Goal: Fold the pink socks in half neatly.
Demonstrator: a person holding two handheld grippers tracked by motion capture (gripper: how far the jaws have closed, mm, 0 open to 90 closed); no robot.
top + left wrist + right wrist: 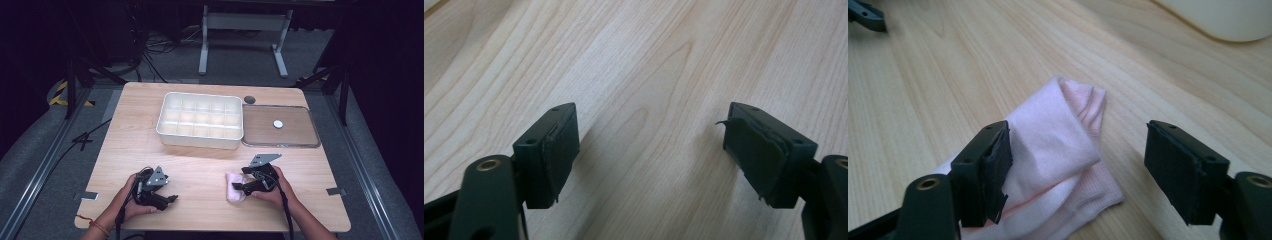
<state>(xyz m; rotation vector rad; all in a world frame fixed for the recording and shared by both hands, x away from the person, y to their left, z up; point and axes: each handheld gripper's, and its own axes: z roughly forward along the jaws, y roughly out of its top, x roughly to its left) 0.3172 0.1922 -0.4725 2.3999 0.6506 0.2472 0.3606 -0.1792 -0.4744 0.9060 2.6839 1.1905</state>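
On the pale wood-grain bench (200, 170), seen from above: white compartmented tray (200, 120), flat clear lid (280, 126), soft pink folded cloth (233, 187) beside the right claw (239, 187). Left claw (651, 150), own view: jaws spread wide over bare wood. Right claw, own view: jaws parted, straddling the cloth's creased fold, low and tilted.
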